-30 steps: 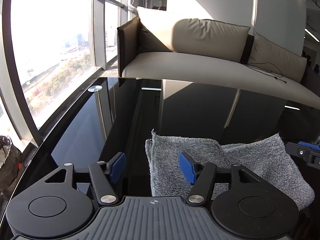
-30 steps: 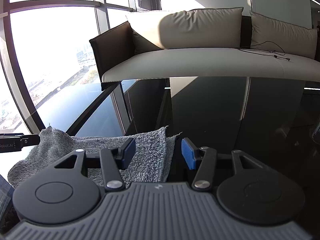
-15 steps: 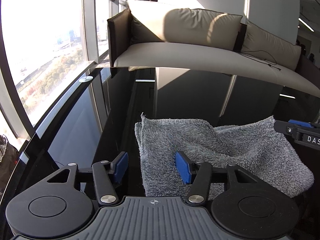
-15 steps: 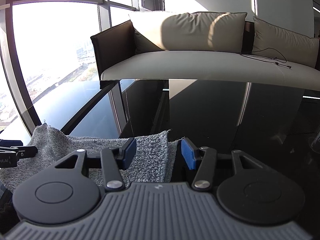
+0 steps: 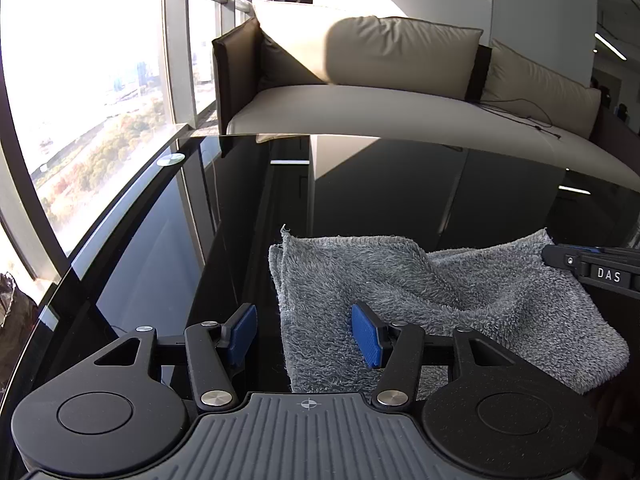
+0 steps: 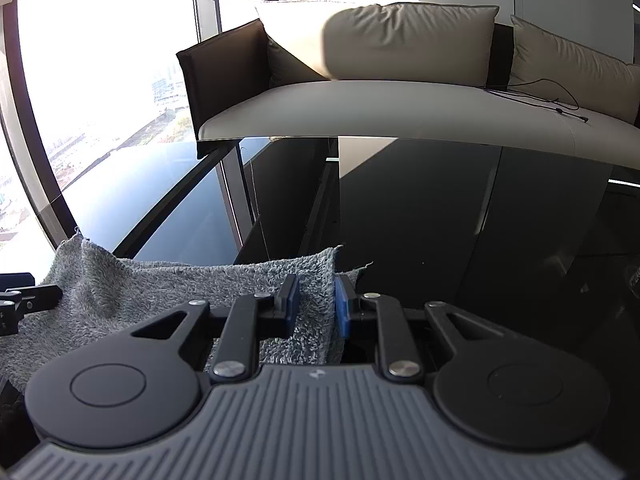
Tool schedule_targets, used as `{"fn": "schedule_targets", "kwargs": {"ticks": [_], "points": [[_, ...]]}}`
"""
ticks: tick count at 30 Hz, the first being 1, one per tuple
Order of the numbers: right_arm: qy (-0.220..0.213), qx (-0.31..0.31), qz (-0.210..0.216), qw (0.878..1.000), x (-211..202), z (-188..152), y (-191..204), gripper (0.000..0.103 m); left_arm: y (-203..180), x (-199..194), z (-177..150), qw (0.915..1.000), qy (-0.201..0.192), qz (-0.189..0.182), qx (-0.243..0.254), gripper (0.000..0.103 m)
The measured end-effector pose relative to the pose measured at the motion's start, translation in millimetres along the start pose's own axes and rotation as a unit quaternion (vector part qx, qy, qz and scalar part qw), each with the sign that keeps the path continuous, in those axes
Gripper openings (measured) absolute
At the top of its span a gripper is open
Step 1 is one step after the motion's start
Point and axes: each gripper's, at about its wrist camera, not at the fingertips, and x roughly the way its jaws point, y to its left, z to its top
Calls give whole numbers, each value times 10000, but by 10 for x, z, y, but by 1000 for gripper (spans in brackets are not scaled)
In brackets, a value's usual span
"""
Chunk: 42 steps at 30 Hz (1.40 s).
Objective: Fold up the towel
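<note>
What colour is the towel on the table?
Grey, a plain fluffy towel with no pattern; it shows best in the left wrist view.

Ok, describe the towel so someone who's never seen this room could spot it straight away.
Start at the beige sofa by the big windows, then drop to the glossy black table in front of it. On the table's near side lies the towel, a grey, fluffy cloth folded over in rumpled layers. It is the only soft thing on the table, and the right hand-held gripper is closing on its corner.

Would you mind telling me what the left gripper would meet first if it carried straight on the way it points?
Probably the towel's left edge, which already lies between the left gripper's open pads, with the glossy black table under it; depth is hard to judge.
</note>
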Motion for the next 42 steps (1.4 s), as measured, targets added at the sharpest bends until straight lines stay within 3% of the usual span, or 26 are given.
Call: {"fn": "schedule_targets", "kwargs": {"ticks": [2, 10, 16, 24, 36, 39, 41, 42], "points": [[-9, -13, -13, 10000, -3, 4, 0, 5, -3, -4, -2, 10000, 0, 7, 0, 49], [-104, 144, -403, 9990, -53, 39, -128, 0, -3, 5, -4, 10000, -8, 35, 14, 50], [-3, 327, 66, 9994, -47, 62, -137, 1, -2, 3, -7, 10000, -14, 41, 20, 50], [40, 93, 122, 9999, -19, 56, -75, 3, 4, 14, -6, 10000, -8, 30, 18, 50], [41, 296, 149, 9994, -48, 44, -115, 6, 1, 14, -6, 10000, -3, 25, 24, 51], [21, 282, 123, 9995, -53, 43, -105, 12, 0, 14, -4, 10000, -4, 25, 25, 51], [11, 279, 50, 9996, -55, 45, -105, 35, -5, 8, -7, 10000, -4, 28, 30, 51], [-19, 281, 14, 9996, -64, 43, -108, 35, -6, 6, -7, 10000, -4, 28, 31, 51]]}}
